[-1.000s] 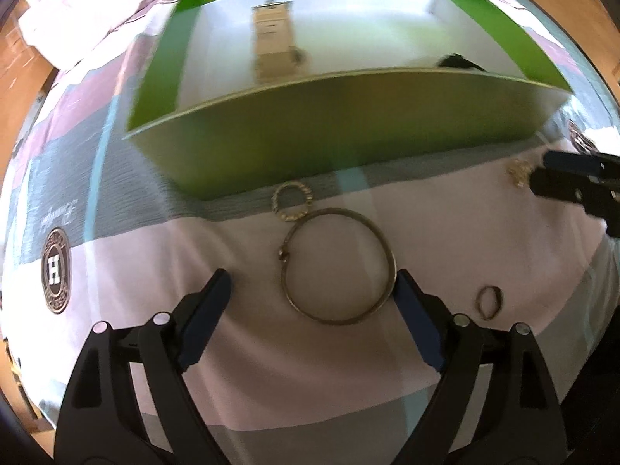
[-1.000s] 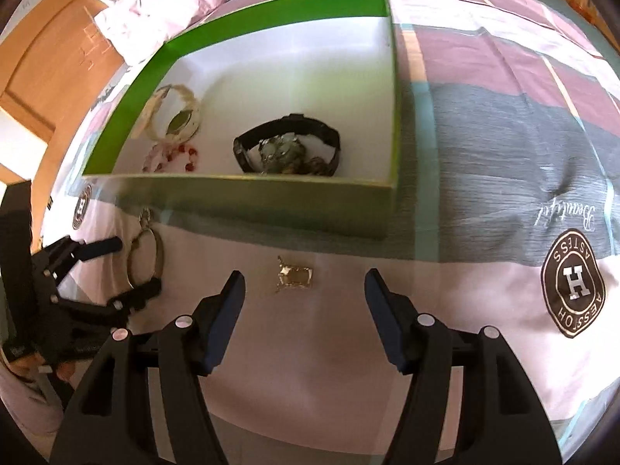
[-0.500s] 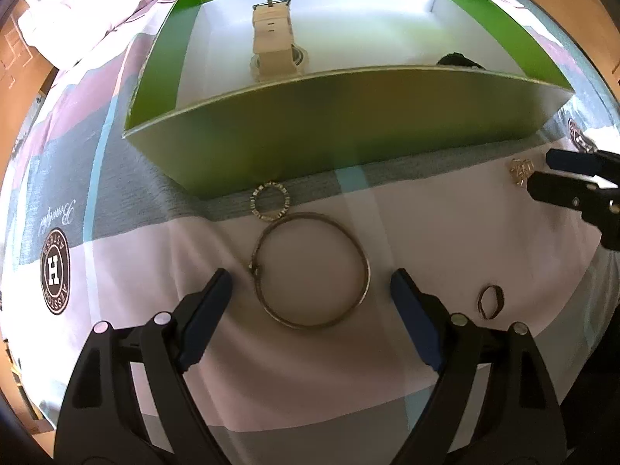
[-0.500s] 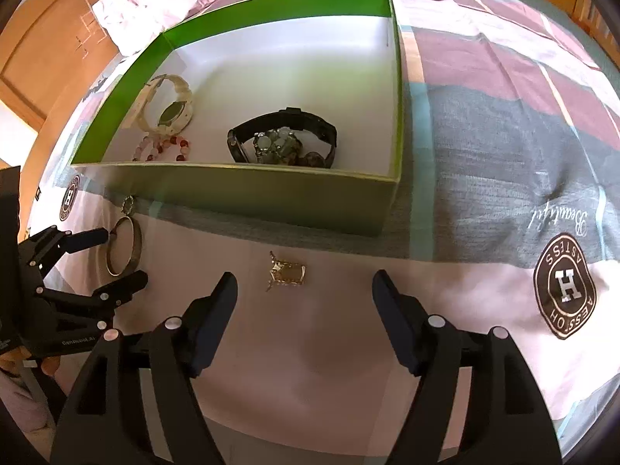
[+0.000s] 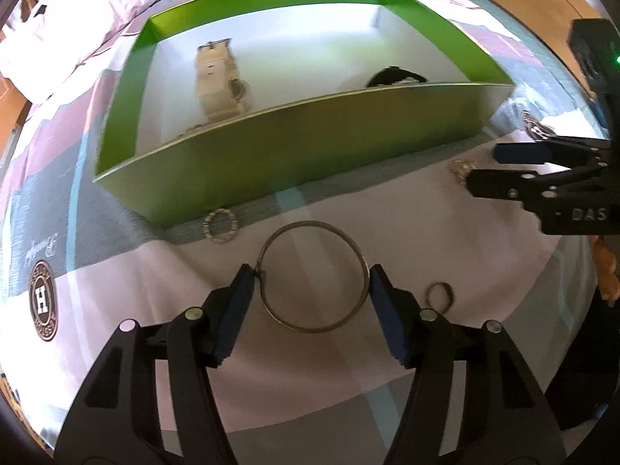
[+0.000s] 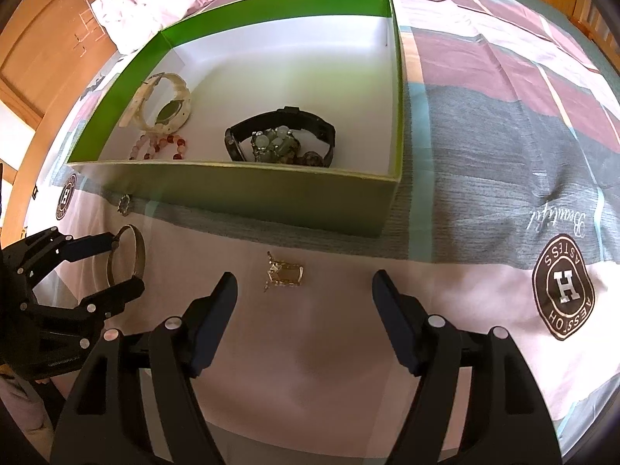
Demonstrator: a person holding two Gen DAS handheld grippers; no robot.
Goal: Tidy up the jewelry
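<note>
We are at the step of picking up the metal bangle (image 5: 312,276) from the bed cover (image 5: 445,240), to put it into the green box (image 5: 310,147) with the other jewelry. Our left claw (image 5: 310,283) has just been closing, and now its two blue pads (image 5: 243,290) stand against the two sides of the bangle, so we judge that it holds the ring across its width. The bangle lies in front of the box, near a small beaded ring (image 5: 220,225) and a small dark ring (image 5: 438,297).

Our right claw (image 6: 304,290) hangs with its jaws wide and holds nothing. The gold pendant (image 6: 285,274) lies on the cover just beyond its tips, not touched.

Inside the box we see a cream watch (image 6: 164,102), a bead bracelet (image 6: 162,146) and a black watch (image 6: 279,137).

The next move, in our opinion, asks for a steady lift, because a thin round ring can slip out of flat pads. Then it must go over the near wall of the box and be released on the free white floor. After this the right claw can come down on the pendant.
</note>
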